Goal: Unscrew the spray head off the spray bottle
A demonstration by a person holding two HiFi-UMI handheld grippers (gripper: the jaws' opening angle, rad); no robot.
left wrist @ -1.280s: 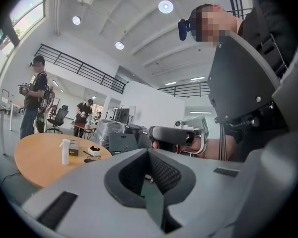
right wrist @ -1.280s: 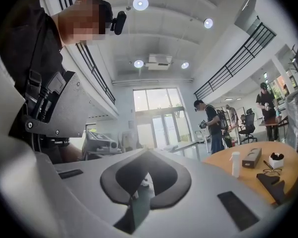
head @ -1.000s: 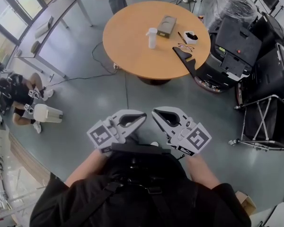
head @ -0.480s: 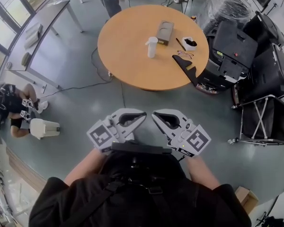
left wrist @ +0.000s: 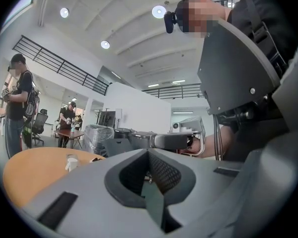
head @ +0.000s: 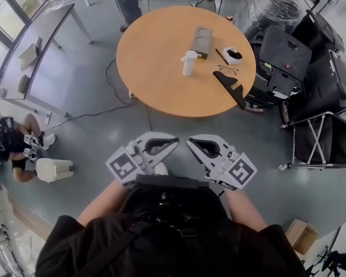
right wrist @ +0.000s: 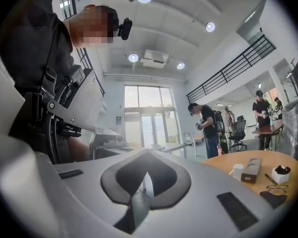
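One white spray bottle (head: pixel 188 63), upright on tbl (head: pixel 155 68)

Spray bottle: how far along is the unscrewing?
Done: nothing visible. The spray bottle stands upright on the round table, untouched, head apparently on. In hand: nothing; the left gripper and right gripper are shut, empty, held near the person's chest, short of the table. Remaining: reach the bottle, grip body and head, unscrew.

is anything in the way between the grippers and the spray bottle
Nothing visible. Between the left gripper, the right gripper and the spray bottle lie only floor and bare table top. The box sits beyond the bottle.
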